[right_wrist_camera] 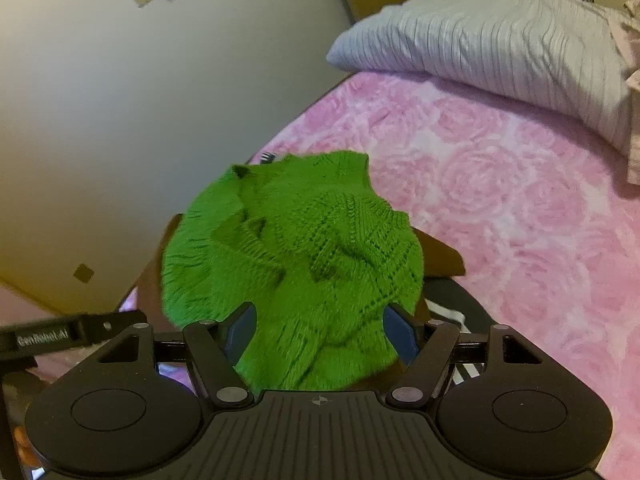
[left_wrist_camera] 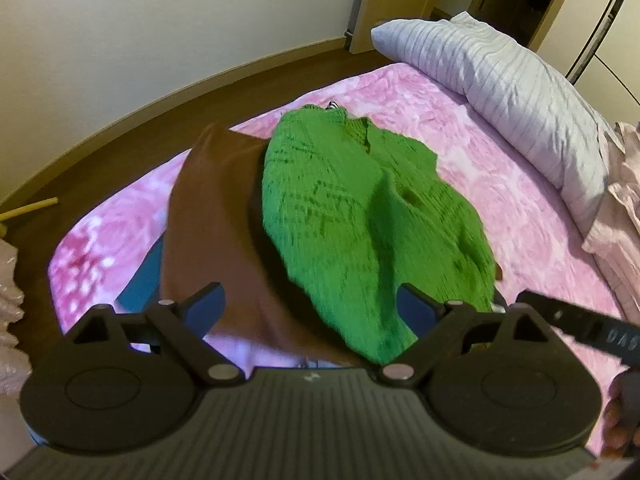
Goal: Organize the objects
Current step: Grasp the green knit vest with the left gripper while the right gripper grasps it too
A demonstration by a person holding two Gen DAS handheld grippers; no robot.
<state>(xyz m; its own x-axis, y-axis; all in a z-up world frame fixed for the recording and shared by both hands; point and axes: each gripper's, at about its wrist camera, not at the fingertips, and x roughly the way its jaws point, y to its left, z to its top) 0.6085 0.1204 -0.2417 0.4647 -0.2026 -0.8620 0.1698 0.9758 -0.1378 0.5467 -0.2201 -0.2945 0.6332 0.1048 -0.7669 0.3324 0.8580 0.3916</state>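
A green knitted sweater (left_wrist_camera: 360, 216) lies on top of a brown garment (left_wrist_camera: 212, 240) on the pink bed cover (left_wrist_camera: 500, 200). My left gripper (left_wrist_camera: 312, 308) is open just above the near edge of both garments, its blue fingers (left_wrist_camera: 208, 304) spread wide. In the right wrist view the green sweater (right_wrist_camera: 296, 256) lies bunched between my right gripper's (right_wrist_camera: 320, 332) open blue fingers (right_wrist_camera: 400, 332). The brown garment (right_wrist_camera: 440, 256) peeks out beside it, and a black and white striped cloth (right_wrist_camera: 452, 312) lies underneath.
A grey ribbed pillow (left_wrist_camera: 512, 84) lies at the head of the bed, also in the right wrist view (right_wrist_camera: 500, 44). Pale pink clothes (left_wrist_camera: 620, 216) are heaped at the right. Brown floor (left_wrist_camera: 120, 128) and a wall (right_wrist_camera: 120, 120) border the bed's left side.
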